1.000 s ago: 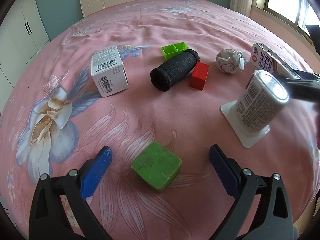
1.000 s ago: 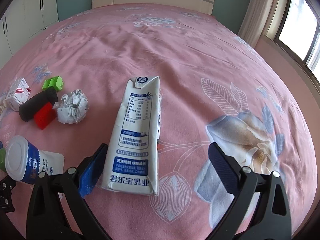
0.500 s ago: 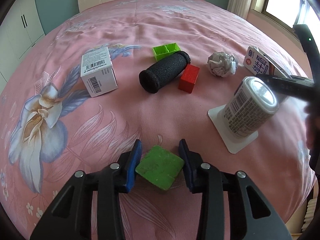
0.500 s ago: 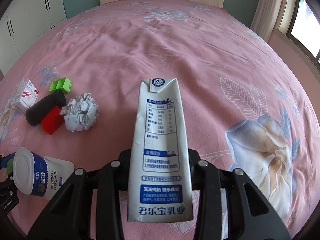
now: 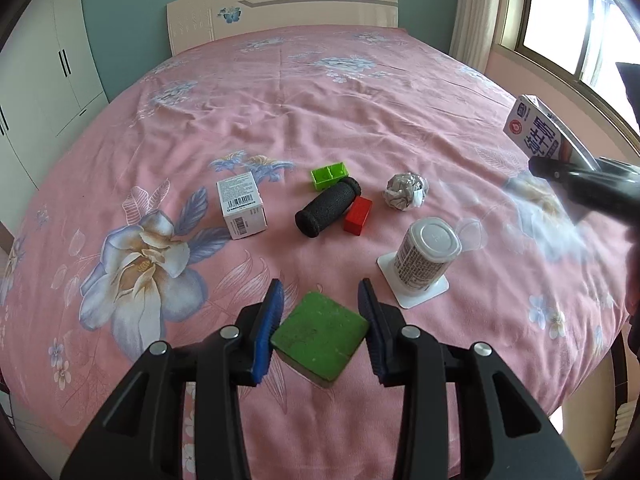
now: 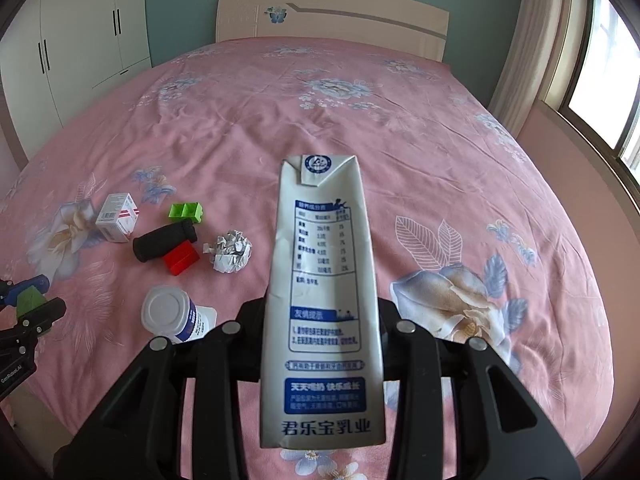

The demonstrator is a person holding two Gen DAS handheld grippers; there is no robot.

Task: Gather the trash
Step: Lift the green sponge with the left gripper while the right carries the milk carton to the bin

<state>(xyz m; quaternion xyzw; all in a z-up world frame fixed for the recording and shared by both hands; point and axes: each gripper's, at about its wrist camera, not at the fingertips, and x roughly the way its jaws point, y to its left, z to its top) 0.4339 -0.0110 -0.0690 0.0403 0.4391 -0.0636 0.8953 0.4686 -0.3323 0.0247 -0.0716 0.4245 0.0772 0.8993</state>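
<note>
My left gripper [image 5: 320,330] is shut on a green sponge block [image 5: 320,338] and holds it lifted above the pink bed. My right gripper [image 6: 322,320] is shut on a white milk carton [image 6: 324,292], raised above the bed; the carton also shows at the right of the left wrist view [image 5: 536,132]. Left on the bed are a crumpled paper ball [image 5: 406,191], a yogurt cup [image 5: 426,254] on its white lid, a white box [image 5: 242,210], a black foam roller [image 5: 328,212], a red block [image 5: 358,221] and a green tray [image 5: 330,175].
The pink floral bedspread [image 5: 320,92] fills both views. A headboard [image 6: 332,20] stands at the far end, white wardrobes [image 6: 68,52] at the left, a window [image 6: 600,80] and curtain at the right. The bed's near edge lies just below my grippers.
Both grippers closed from open, the left on the green sponge, the right on the milk carton. Both then rose and pulled back from the bed with their objects.
</note>
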